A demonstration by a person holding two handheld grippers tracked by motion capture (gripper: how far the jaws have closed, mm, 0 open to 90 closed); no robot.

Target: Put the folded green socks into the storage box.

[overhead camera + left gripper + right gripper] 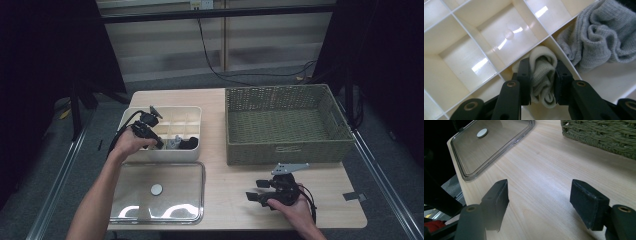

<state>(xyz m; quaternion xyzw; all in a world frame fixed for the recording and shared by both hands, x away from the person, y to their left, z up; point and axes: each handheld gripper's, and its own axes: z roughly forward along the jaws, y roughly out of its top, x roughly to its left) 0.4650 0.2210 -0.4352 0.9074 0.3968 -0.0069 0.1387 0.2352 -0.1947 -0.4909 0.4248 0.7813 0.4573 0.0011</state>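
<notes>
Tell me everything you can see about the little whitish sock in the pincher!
The cream sock is a soft, ribbed knit, rolled into a small bundle. It sits in one compartment of the cream divided box, near a corner. The left gripper has its two black jaws pressed against both sides of it. A rumpled grey sock lies in the compartment next door, behind a divider.

Grey sock [599, 32] cut off at edge.

A woven basket [285, 122] sits on the tabletop [225, 185] at the far right. A clear lid [157, 192] with a round white knob [156, 189] lies flat at the near left. The basket appears empty.
</notes>
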